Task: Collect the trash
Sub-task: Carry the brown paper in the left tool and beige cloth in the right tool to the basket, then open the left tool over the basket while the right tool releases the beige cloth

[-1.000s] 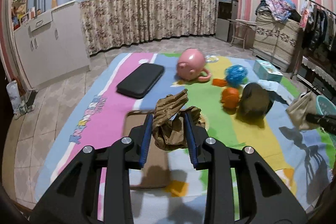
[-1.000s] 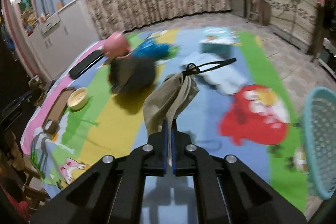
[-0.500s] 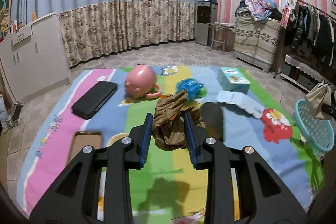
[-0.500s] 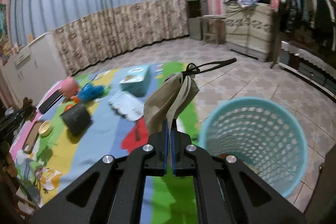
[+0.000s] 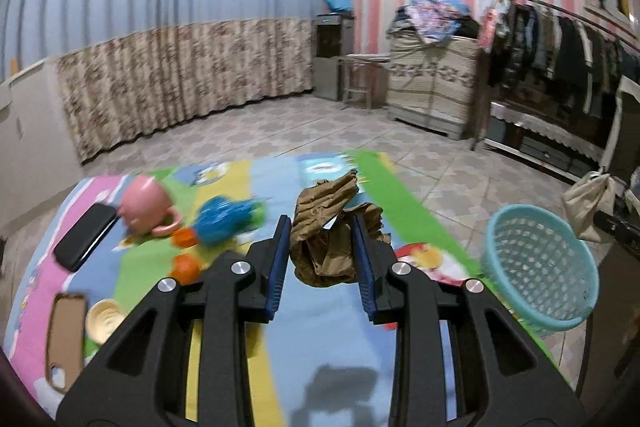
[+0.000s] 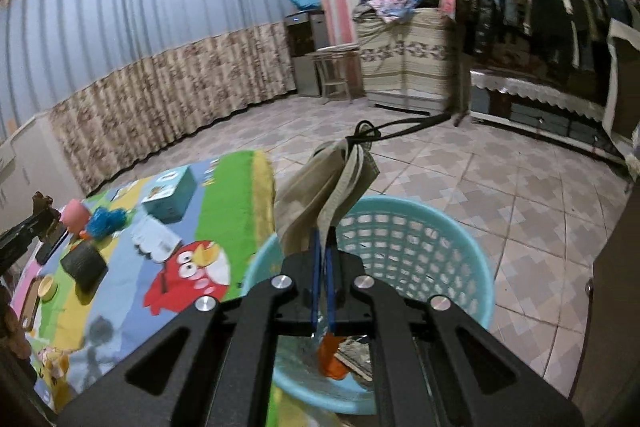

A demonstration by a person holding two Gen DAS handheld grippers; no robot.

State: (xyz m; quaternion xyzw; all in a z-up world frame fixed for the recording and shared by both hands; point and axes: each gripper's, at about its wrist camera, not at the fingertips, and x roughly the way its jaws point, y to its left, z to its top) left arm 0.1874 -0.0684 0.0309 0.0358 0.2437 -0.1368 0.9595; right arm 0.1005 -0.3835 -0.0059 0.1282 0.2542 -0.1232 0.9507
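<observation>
My left gripper (image 5: 322, 251) is shut on a crumpled brown paper bag (image 5: 332, 231), held above the play mat. My right gripper (image 6: 322, 259) is shut on a beige cloth pouch (image 6: 324, 187) with a black drawstring, held right above the light blue mesh trash basket (image 6: 420, 239). Orange and paper scraps lie in the basket's bottom (image 6: 340, 355). In the left wrist view the basket (image 5: 540, 267) stands to the right on the tile floor, with the pouch (image 5: 588, 199) above its far rim.
The colourful play mat (image 5: 320, 327) holds a pink mug (image 5: 144, 205), blue scrunched ball (image 5: 224, 215), black case (image 5: 84, 237), orange pieces (image 5: 186, 265), small bowl (image 5: 105, 319) and phone case (image 5: 66, 331). A teal box (image 6: 170, 193) and black wallet (image 6: 84, 267) show in the right wrist view. Clothes rack at right.
Both grippers swung right toward the basket. The right one with the pouch moved from beside the basket to directly above it. The left still holds the paper bag.
</observation>
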